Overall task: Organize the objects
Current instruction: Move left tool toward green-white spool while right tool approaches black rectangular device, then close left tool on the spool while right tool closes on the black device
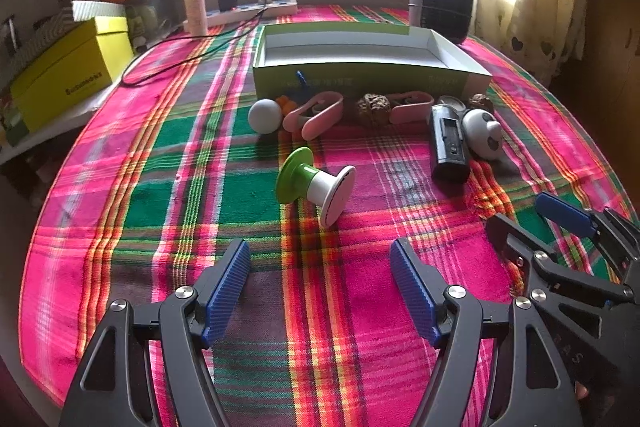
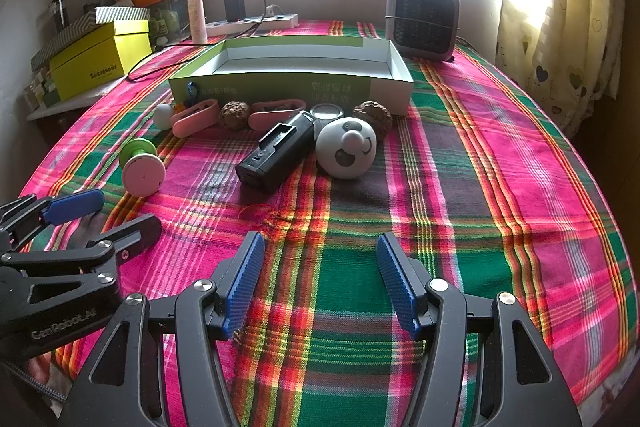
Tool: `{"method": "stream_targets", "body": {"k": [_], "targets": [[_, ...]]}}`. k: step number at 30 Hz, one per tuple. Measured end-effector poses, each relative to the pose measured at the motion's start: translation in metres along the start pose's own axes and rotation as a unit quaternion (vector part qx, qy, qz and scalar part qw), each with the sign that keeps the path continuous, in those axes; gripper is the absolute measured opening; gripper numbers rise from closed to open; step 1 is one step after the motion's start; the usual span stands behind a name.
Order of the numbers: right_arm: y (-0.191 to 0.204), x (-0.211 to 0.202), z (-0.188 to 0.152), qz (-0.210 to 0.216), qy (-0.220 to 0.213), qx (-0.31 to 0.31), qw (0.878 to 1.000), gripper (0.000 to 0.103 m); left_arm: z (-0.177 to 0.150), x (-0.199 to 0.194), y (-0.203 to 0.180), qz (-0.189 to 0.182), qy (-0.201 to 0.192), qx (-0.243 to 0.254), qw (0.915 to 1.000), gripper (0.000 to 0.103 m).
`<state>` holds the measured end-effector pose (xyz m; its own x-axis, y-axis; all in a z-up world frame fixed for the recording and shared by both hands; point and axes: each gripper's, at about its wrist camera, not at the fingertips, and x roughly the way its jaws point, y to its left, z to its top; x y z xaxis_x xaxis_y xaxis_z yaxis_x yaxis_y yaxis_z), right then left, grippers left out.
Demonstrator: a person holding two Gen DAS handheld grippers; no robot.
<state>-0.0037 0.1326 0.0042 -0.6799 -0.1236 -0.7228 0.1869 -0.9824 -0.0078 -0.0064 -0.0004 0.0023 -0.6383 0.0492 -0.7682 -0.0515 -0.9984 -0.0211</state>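
Note:
An open green-and-white box [image 1: 360,45] [image 2: 296,57] stands empty on the plaid cloth. In front of it lie a white ball [image 1: 265,115] [image 2: 164,115], two pink clips [image 1: 316,113] [image 2: 196,117], two walnuts [image 1: 374,108] [image 2: 234,115], a black battery case [image 1: 448,143] [image 2: 280,151], a white panda toy [image 1: 482,133] [image 2: 346,147] and a green-and-white spool [image 1: 316,185] [image 2: 142,165]. My left gripper [image 1: 320,287] is open and empty, short of the spool. My right gripper [image 2: 320,279] is open and empty, short of the battery case.
A small grey heater [image 1: 440,3] [image 2: 424,21] stands behind the box on the right. A power strip with charger and cable [image 1: 248,9] [image 2: 256,21], a cream tube [image 2: 197,13] and a yellow box [image 1: 68,71] [image 2: 100,57] sit at the back left. Curtains hang at right.

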Motion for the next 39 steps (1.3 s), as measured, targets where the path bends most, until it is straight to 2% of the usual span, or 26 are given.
{"method": "stream_targets", "body": {"k": [5,9,14,20,25,35,39], "targets": [[-0.005,0.000,0.004,0.029,0.008,0.016,0.999,0.060,0.000,-0.005,0.011,-0.017,-0.003,-0.010,0.9998,0.072],[-0.003,-0.002,0.011,0.051,-0.004,0.012,0.999,0.059,0.002,-0.012,0.021,-0.019,-0.026,-0.010,0.9994,0.072],[0.004,0.002,0.020,0.072,-0.006,0.006,0.997,0.059,0.008,-0.008,0.032,-0.037,-0.020,-0.013,0.9990,0.072],[0.006,0.011,0.031,0.080,0.006,0.007,0.997,0.059,0.015,-0.002,0.034,-0.050,-0.023,-0.003,0.9985,0.072],[0.007,0.018,0.038,0.086,0.015,0.009,0.996,0.060,0.021,0.006,0.036,-0.037,-0.019,0.000,0.9991,0.072],[0.011,0.035,0.051,0.082,0.032,0.009,0.996,0.059,0.029,0.023,0.042,-0.039,0.000,0.003,0.9992,0.072],[0.011,0.043,0.056,0.075,0.038,0.008,0.996,0.055,0.035,0.027,0.042,-0.038,0.000,0.011,0.9992,0.072]]}}
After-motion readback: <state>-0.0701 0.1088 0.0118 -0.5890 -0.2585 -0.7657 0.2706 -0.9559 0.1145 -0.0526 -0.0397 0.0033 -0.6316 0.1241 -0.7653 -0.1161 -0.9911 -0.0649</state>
